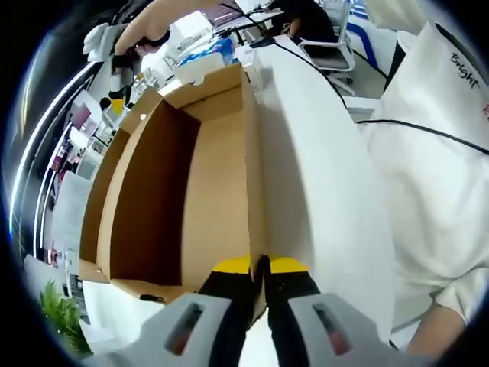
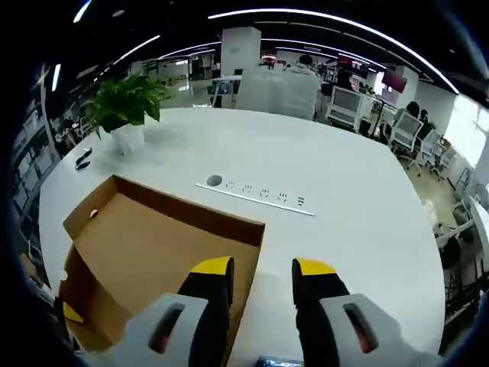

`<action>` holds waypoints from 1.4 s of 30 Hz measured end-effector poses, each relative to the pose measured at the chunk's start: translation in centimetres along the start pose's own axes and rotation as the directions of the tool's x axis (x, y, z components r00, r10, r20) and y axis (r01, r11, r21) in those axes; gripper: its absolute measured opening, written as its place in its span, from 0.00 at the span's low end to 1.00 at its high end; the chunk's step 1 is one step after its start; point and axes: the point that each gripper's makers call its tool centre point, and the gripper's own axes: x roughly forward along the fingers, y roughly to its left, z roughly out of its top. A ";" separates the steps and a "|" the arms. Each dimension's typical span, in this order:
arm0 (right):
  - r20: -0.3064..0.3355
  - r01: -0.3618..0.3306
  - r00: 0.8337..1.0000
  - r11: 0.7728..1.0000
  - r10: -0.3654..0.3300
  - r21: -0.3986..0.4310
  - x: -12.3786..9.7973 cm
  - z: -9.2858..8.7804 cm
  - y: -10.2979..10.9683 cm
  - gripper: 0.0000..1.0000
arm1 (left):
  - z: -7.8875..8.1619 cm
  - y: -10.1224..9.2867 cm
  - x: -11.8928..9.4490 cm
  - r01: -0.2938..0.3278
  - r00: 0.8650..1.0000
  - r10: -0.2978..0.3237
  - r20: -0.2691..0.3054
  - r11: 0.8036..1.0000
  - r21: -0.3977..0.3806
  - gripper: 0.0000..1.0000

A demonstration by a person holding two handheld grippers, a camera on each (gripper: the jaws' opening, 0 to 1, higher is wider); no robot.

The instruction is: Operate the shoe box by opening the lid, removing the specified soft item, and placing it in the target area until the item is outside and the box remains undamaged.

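Note:
An open brown cardboard shoe box (image 1: 206,191) lies on the white table (image 1: 321,176), and its inside shows bare cardboard. My left gripper (image 1: 260,265) is shut on the near end of the box's side wall, which runs up between the yellow-tipped jaws. In the right gripper view the same box (image 2: 145,252) sits low and to the left. My right gripper (image 2: 261,271) is open above the box's near corner and the table (image 2: 344,191), with nothing between its fingers. A yellow tip (image 2: 72,312) shows at the box's left corner.
A person in a white shirt (image 1: 435,153) stands close on the right, with a black cable (image 1: 412,126) across it. A hand (image 1: 149,27) hovers past the box's far end. A potted plant (image 2: 126,103), a socket strip (image 2: 256,195) and a small black object (image 2: 82,157) sit on the table. Office chairs (image 2: 405,130) stand behind.

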 end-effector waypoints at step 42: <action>0.030 0.040 0.999 0.999 -0.041 0.030 2.5 -1.2 1.1 0.01 | -0.1 0.3 0.4 -0.004 1.000 0.004 0.031 1.000 -0.026 0.07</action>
